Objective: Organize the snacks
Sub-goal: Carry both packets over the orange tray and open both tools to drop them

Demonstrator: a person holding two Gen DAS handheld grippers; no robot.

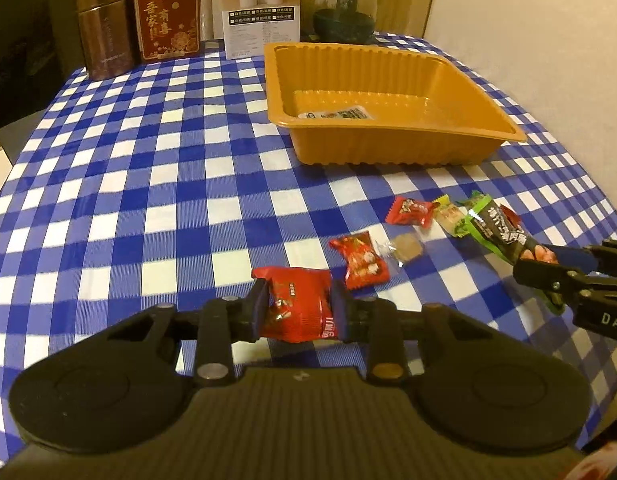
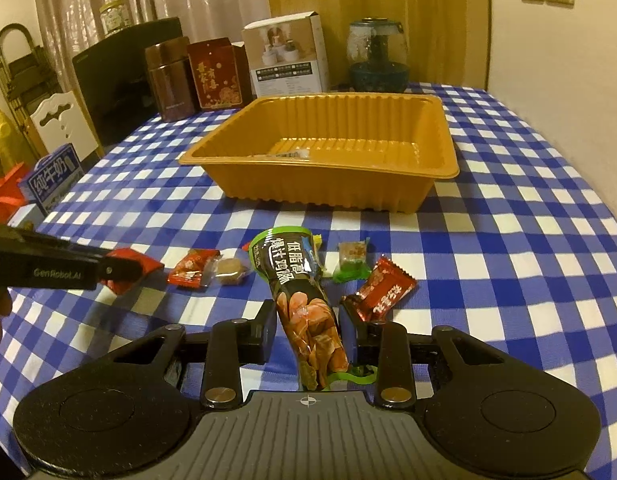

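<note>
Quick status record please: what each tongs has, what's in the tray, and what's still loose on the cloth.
left tongs: shut on red snack packet
right tongs: shut on long dark snack pouch, green-edged
tray: orange, holds no snacks, only a flat label on its floor
loose on cloth: about five small wrapped pieces, between tongs and tray
surface: blue checked tablecloth

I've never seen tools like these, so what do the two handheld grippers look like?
Both are matte black plastic. The left gripper has blue-faced pads, round discs either side of a ribbed grey body, and metal pivot pins. The right gripper looks the same. White lettering marks their sides.
</note>
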